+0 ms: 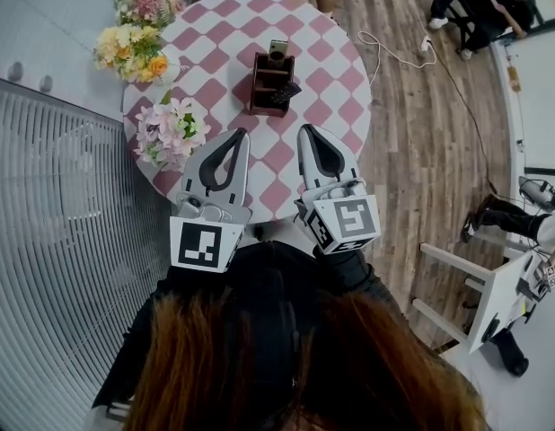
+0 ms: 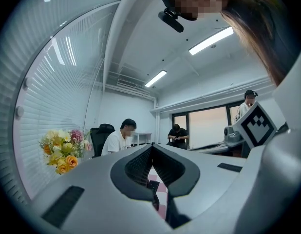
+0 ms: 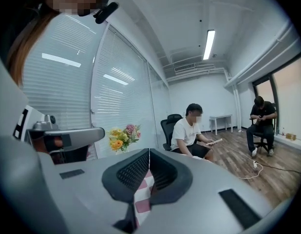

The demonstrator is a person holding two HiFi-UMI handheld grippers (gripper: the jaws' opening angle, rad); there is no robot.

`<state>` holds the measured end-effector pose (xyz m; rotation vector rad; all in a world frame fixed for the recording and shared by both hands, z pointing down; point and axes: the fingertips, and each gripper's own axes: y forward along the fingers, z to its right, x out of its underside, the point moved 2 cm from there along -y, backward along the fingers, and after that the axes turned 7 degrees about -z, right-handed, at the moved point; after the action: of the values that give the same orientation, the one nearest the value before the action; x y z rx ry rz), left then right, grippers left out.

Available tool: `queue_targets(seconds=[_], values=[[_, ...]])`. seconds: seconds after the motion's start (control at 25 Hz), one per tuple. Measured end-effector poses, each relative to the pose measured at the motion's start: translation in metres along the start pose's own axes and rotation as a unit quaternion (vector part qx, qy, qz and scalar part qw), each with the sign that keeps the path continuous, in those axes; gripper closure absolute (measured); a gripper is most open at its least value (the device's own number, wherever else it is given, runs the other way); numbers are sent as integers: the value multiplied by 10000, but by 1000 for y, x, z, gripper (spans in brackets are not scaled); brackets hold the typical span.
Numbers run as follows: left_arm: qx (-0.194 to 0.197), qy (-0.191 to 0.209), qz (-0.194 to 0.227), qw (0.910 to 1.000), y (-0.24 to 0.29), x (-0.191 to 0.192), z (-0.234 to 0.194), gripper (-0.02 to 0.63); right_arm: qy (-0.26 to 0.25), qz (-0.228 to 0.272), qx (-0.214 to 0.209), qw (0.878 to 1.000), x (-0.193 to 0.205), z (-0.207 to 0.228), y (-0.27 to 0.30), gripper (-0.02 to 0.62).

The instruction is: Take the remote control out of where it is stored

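Blinds (image 1: 53,241): filled the left side of the head view, beside the table.
Floor (image 1: 421,133): wood planks, right of the table.
Table (image 1: 336,79): round, with a pink-and-white check cloth, in front of both grippers.
Seated person (image 3: 189,133): white shirt, sat in a chair at the table's far side.
Left gripper (image 1: 240,136): was held over the near edge of the table with its tips aimed at the holder. Jaws were closed tip to tip with nothing between them. It was well short of the holder.
Right gripper (image 1: 306,131): sat just beside the left one, also over the near edge. Jaws were pressed together and gripped nothing. Only check cloth showed through the gap behind the tips.
Yellow bouquet (image 1: 129,54): stood at the table's left rim, with pink blooms behind it.
Pale pink flowers (image 1: 172,128): stood on the table near the left gripper's tips.
Holder (image 1: 262,97): brown box near the table's middle, beyond both grippers.
Remote control (image 1: 285,92): dark, lay tilted in the holder's near part, poking over its right side. Neither gripper touched it.
Tan item (image 1: 278,50): stood upright at the holder's far end. What it was could not be told.
Cable (image 1: 394,54): white, lay looped on the floor to the right.
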<state>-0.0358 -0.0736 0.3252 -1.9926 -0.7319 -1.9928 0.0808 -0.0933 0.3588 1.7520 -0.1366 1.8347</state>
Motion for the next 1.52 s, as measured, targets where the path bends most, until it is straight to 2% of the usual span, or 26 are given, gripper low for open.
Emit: queue_targets(seconds=[0.4,0.6,0.76,1.04,1.36,1.52], values=[[71,65,-81,9999,-3,3,-1,597,619,-473,692,9946,56,40,63,580],[-7,93,-103,9999,-10,2,-6,597,1297,-689,1085,9832,86,64,95,580],[-54,131,-108,9998,-13,4,-10,597,1436,-738,1483,9757,109,77,114,579],[-112,111,-173,9997,-18,9,-11,597,1816,-914,1639,9653,136,76,137,574],[-218,87,-211,9995,-23,11,-17,597,2111,-1072,1740,9559,142,77,158,394],[-220,87,-208,9995,-24,11,-18,597,2183,-1201,1802,9516,146,75,167,371]])
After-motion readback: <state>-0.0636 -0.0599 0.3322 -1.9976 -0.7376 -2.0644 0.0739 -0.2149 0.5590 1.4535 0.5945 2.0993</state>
